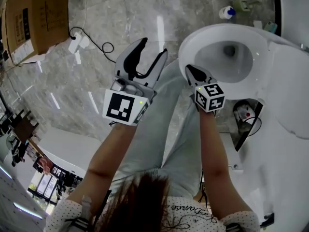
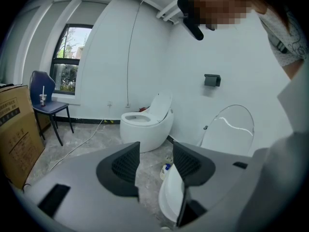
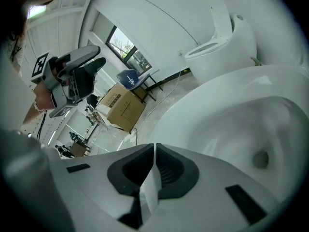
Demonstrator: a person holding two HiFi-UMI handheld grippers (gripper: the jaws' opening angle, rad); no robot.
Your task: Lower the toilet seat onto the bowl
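The toilet seat (image 3: 150, 190) nipped in my right gripper (image 3: 154, 149) is smooth, glossy white, like the bowl (image 3: 241, 129) beyond it. My left gripper (image 2: 156, 149) is matt grey plastic with ribbed black pads (image 2: 126, 164). The floor (image 1: 116, 13) is polished veined stone that shines with reflections. At the floor's left edge, the box (image 1: 36, 18) is dull brown cardboard.

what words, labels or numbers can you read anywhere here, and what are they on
Nothing reads cleanly.
cardboard box: dark print on its side, too small and blurred to read in any view.
person's shirt: a line of cursive script, too blurred to read.
marker cubes on the grippers: black-and-white square patterns only, no words or numbers.
toilet: no label or brand visible.
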